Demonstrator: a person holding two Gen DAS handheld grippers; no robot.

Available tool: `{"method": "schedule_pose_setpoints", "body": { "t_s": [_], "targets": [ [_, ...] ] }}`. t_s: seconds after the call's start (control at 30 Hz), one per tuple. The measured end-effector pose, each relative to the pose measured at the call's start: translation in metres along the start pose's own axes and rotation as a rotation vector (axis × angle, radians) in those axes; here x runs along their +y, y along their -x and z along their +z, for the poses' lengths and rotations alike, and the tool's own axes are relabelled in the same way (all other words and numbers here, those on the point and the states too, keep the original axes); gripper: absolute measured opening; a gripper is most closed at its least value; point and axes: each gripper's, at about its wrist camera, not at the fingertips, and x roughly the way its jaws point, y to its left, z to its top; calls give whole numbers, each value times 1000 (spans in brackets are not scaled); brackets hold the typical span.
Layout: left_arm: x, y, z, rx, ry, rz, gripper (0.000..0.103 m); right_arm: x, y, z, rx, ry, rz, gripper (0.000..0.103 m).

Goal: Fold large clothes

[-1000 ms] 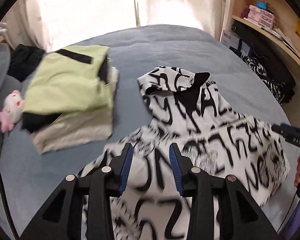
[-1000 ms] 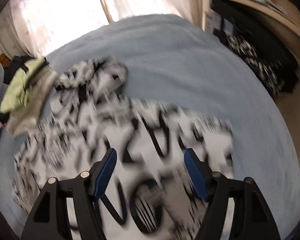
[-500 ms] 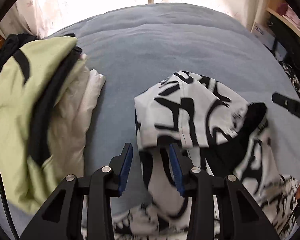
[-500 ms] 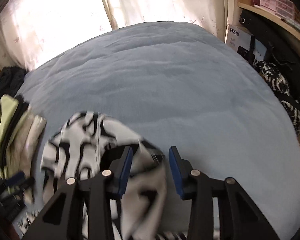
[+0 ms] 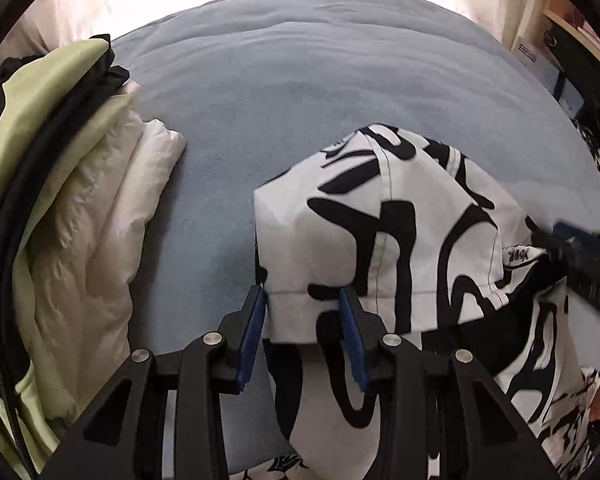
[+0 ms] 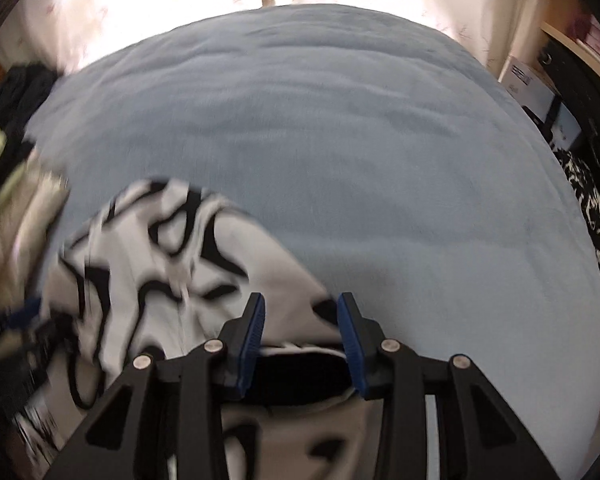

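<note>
— Where's the jacket?

— The black-and-white printed jacket (image 5: 388, 232) lies on the blue bed (image 5: 300, 92), its hood end bunched up towards the near edge. In the right wrist view the same jacket (image 6: 168, 264) is blurred, left of centre.

— And the left claw?

— The left claw (image 5: 303, 332) has its blue pads apart, with the hood's hem between them. The fabric touches the left pad, but I cannot tell whether it is pinched.

— The right one?

— The right claw (image 6: 300, 340) is spread too, with the jacket's dark lining between the pads; whether it grips, I cannot tell.

— Anything else on the bed?

— A pile of folded clothes (image 5: 60, 200), green, black and cream, beside the jacket on the left, not touching it.
</note>
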Motion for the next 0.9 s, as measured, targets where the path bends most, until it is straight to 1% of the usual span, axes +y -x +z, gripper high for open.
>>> {"method": "schedule_pose_setpoints", "body": {
  "t_s": [0.07, 0.13, 0.2, 0.27, 0.33, 0.43, 0.5, 0.6, 0.63, 0.7, 0.77, 0.9],
  "targets": [
    [1, 1, -3, -2, -21, -7, 37, -3, -8, -20, 43, 52, -9, 38],
    [4, 1, -5, 2, -25, -15, 39, -6, -18, -37, 84, 86, -14, 37],
    [10, 0, -6, 6, -7, -21, 50, -11, -16, -45, 73, 79, 6, 36],
    [17, -2, -4, 13, 9, -33, 51, -17, -10, -43, 60, 41, 43, 36],
    [22, -6, -3, 24, 19, -56, 52, -26, 0, -36, 14, -14, 106, 38],
    [27, -13, -1, 30, 28, -79, 59, -38, 1, -21, -10, -91, 173, 38],
    [21, -22, 2, 36, 11, -88, 65, -44, -5, -14, -14, -127, 171, 38],
    [18, -34, 0, 57, -3, -107, 68, -55, -17, -14, -3, -161, 176, 39],
    [20, -40, 1, 62, 4, -114, 69, -59, -21, -14, 2, -167, 178, 39],
    [23, -47, 0, 63, 27, -129, 73, -63, -28, -15, 6, -166, 168, 38],
    [28, -51, 1, 61, 47, -154, 76, -68, -32, -17, -7, -170, 169, 38],
    [31, -56, -1, 54, 51, -185, 81, -85, -39, -21, -9, -238, 268, 39]
  ]
}}
